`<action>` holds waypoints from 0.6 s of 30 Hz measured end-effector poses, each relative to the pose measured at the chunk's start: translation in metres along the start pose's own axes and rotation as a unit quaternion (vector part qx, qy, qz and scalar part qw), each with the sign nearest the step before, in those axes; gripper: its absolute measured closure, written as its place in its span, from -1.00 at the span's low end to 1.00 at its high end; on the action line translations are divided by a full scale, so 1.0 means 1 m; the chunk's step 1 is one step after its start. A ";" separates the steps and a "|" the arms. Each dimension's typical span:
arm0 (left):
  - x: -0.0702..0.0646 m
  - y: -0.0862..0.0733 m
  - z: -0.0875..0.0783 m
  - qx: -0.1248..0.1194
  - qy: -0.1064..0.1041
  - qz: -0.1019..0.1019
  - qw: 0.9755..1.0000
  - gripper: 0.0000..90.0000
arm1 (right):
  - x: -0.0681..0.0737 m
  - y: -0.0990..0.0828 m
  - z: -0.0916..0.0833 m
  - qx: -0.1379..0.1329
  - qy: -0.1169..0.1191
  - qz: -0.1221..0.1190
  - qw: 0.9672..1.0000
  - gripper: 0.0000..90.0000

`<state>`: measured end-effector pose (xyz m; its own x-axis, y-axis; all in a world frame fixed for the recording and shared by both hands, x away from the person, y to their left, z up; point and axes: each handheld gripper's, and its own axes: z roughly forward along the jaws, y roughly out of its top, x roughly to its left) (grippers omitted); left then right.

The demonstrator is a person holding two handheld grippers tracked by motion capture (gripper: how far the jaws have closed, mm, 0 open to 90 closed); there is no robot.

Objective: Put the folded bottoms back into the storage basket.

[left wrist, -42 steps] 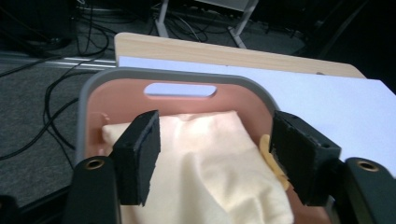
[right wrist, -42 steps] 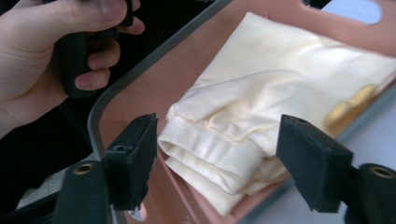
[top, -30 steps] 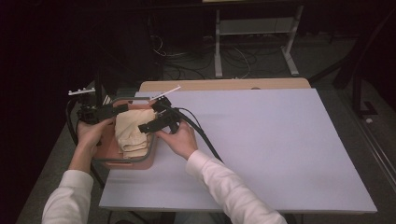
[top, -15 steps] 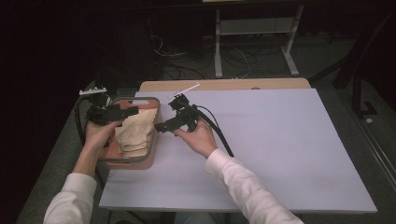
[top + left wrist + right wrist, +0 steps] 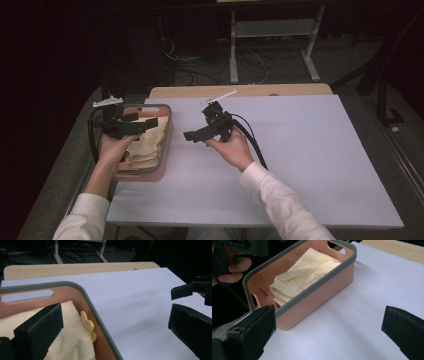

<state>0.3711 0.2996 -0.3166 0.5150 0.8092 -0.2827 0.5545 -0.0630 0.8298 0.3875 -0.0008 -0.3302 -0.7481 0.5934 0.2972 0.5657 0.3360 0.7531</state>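
Cream cloth (image 5: 148, 142) under left tongs (image 5: 148, 125)

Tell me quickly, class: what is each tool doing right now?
Left tool: open, empty, over the folded cream cloth in the pink basket.
Right tool: open, empty, above the white board.

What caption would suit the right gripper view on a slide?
Open right gripper above the white tabletop, facing a pink basket of folded cream cloth.
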 end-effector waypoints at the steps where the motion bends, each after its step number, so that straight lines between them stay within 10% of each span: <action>1: -0.002 -0.001 0.000 -0.002 0.002 0.003 1.000 -1.00 | -0.001 -0.001 -0.002 -0.002 0.000 -0.001 1.000 -1.00; 18: -0.028 -0.011 0.003 -0.005 -0.002 0.041 0.999 -1.00 | -0.021 -0.030 -0.036 -0.025 -0.016 -0.010 1.000 -1.00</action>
<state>0.3528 0.2756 -0.3189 0.5616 0.7989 -0.2154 0.5042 -0.1240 0.8547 0.3741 -0.0498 -0.3384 -0.7467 0.6103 0.2644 0.5330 0.3114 0.7867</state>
